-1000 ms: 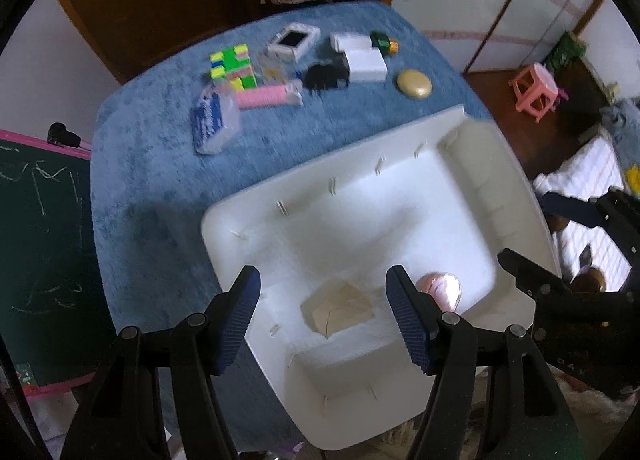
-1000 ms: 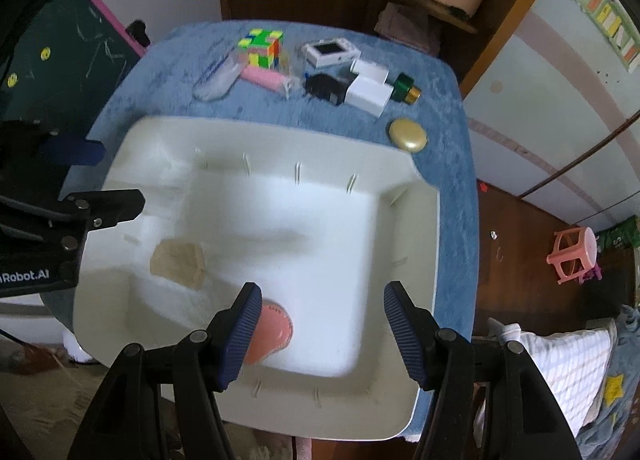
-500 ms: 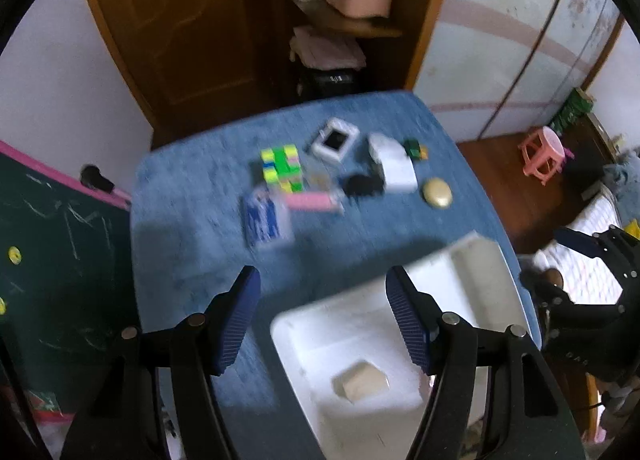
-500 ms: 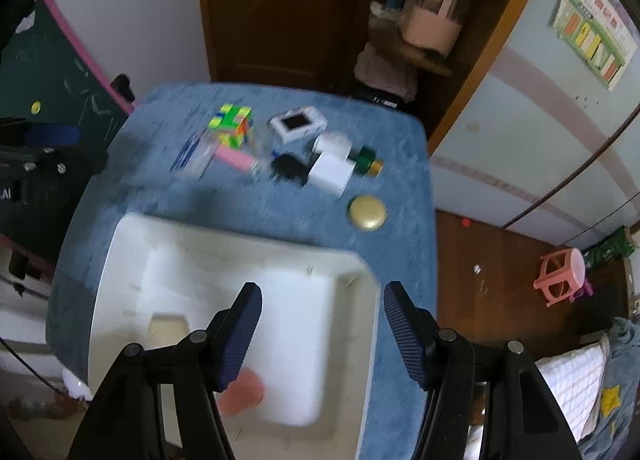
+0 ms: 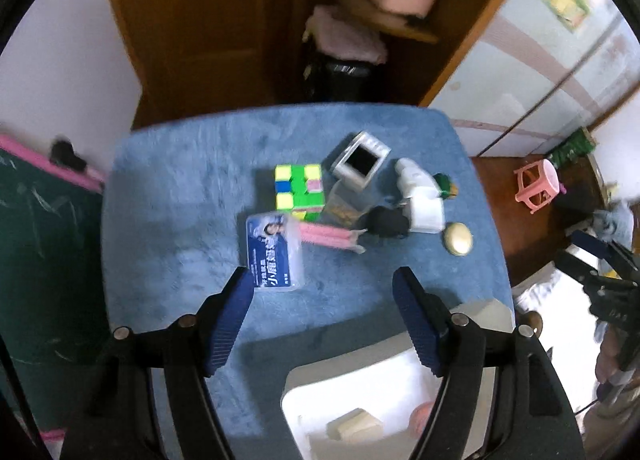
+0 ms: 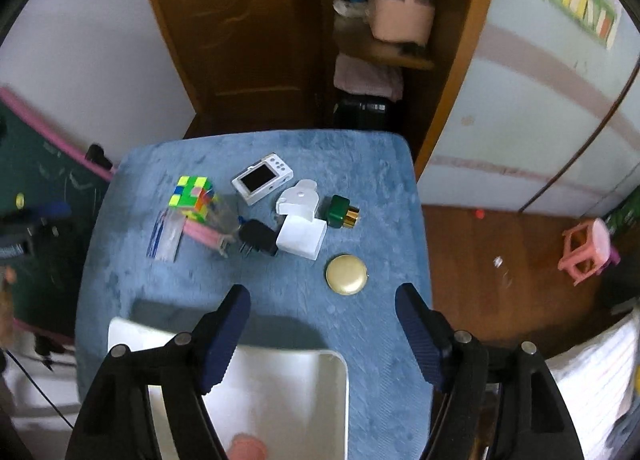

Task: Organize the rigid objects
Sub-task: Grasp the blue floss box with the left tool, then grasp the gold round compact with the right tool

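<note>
1. both claws are standing spread with nothing between the jaws, having just been opening wider: the left claw (image 5: 322,312) is hanging over the blue counter (image 5: 168,220) just short of the clear card box (image 5: 274,250), the right claw (image 6: 322,326) near the gold compact (image 6: 346,274).
2. the step looks like reaching for the next pieces; each claw needs to be dropping squarely over one.
3. the white tray (image 6: 312,400), already holding two pieces, is lying nearest the claws.
4. the cube (image 5: 298,190), pink bar (image 5: 328,236), black plug (image 6: 258,238) and white charger (image 6: 302,238) are crowding together, making a clean grip awkward.
</note>
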Demonstrator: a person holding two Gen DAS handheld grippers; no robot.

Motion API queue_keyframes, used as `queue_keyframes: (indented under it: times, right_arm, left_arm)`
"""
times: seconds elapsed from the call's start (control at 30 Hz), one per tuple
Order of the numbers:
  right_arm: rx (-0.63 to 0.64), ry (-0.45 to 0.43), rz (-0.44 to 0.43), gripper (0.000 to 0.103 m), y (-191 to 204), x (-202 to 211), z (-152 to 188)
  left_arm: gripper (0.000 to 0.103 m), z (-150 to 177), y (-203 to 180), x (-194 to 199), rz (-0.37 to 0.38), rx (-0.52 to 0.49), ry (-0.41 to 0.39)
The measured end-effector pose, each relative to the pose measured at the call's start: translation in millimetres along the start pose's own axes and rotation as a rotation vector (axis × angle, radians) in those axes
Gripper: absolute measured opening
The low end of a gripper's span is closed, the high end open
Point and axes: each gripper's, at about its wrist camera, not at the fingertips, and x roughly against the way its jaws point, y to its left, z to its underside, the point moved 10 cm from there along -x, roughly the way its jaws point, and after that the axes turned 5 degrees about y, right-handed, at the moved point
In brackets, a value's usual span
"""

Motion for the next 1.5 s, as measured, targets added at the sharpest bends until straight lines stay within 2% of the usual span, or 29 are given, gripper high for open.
queue_keyframes:
  times: [0.13,0.27,0.43,0.63,0.73,1.0,1.2,1.37,1.5]
  right_arm:
    - [-0.058,0.061,-0.022,0.076,-15,-38,-13]
    - [-0.097,0.131,-0.016,0.076,-30,-80,-18]
    - [-0.127,0.218,-0.016,0.076,-39,-130,-12]
    - [-0.143,0.271,-0.017,0.076,-45,-167,-7]
    - [-0.153,0.292,-0.022,0.076,-48,-178,-4]
    - [-0.153,0.322,-0.023,0.076,-51,-194,0]
    - [-0.153,0.345,-0.027,0.076,-48,-205,0]
    - [-0.135,0.373,-0.013,0.076,-40,-215,10]
    - [-0.091,0.384,0.043,0.066,-36,-220,18]
  left_arm:
    - [0.075,-3,19,-43,0.056,0.069,0.084]
    - [0.075,2,34,-81,0.071,0.108,0.153]
    - [0.075,5,43,-110,0.08,0.13,0.212]
    - [0.075,4,51,-137,0.095,0.165,0.254]
    - [0.075,3,56,-142,0.06,0.156,0.25]
    - [0.075,8,64,-163,0.059,0.203,0.286]
    - [0.075,10,64,-166,0.002,0.183,0.273]
    - [0.07,12,62,-166,-0.054,0.176,0.257]
    - [0.069,15,57,-161,-0.071,0.179,0.237]
